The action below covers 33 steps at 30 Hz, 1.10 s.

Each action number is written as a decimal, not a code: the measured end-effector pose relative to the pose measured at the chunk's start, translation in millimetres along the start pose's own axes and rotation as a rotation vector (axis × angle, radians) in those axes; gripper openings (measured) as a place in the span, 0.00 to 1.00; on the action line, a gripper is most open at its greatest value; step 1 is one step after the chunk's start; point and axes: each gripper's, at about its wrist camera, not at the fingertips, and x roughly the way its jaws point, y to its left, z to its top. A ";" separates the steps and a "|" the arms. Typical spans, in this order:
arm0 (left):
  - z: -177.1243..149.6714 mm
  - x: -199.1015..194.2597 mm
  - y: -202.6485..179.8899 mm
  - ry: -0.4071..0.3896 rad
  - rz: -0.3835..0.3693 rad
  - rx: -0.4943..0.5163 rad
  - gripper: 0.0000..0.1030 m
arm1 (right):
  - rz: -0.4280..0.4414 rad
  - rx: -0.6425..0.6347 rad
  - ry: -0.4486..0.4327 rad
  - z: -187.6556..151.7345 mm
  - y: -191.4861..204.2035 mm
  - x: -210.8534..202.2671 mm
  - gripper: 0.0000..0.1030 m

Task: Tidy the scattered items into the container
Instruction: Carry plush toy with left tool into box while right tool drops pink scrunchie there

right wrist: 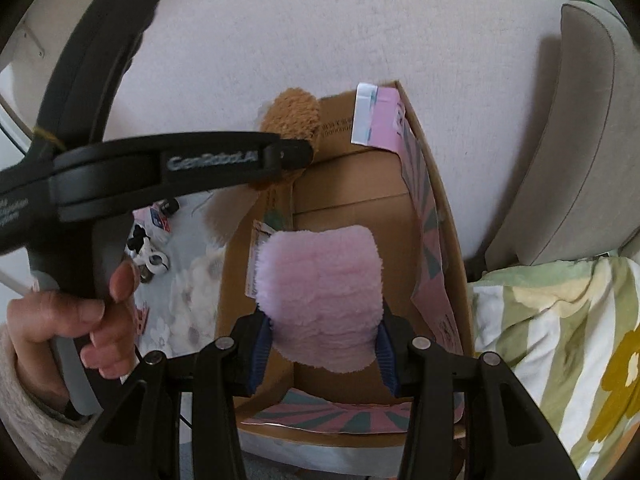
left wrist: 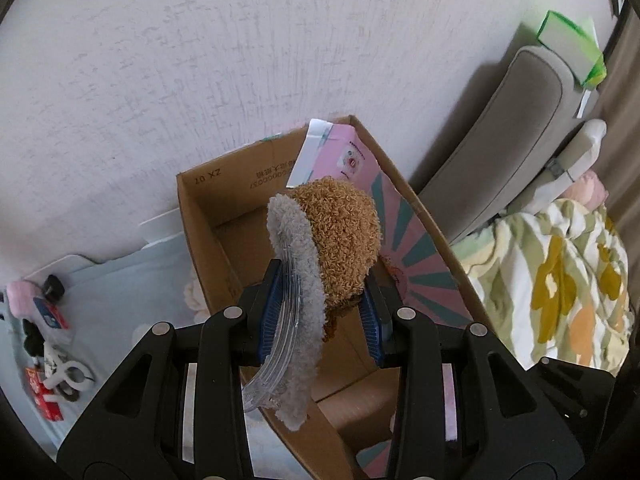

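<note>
The left tool [left wrist: 320, 312] clamps a brown plush earmuff [left wrist: 336, 240] above the cardboard box [left wrist: 200, 232], at its 9 o'clock wall. The right tool [right wrist: 324, 344] grips a pink fluffy pad [right wrist: 320, 292] over the middle. Lower each well inside before opening the tools, so nothing catches the rim.

The box [right wrist: 344, 184] stands against the wall [right wrist: 280, 40], a cushion [right wrist: 568, 140] to its right and small clutter [right wrist: 150, 248] to its left. A plush [right wrist: 320, 296] hangs over the box in the right gripper [right wrist: 324, 352]; the left gripper [left wrist: 320, 316] holds a hairband [left wrist: 332, 236] over it too.
</note>
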 end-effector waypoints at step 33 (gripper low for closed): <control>11.0 -110.7 35.7 -0.258 0.098 -0.015 1.00 | -0.011 -0.122 -0.203 31.6 28.6 -36.9 0.78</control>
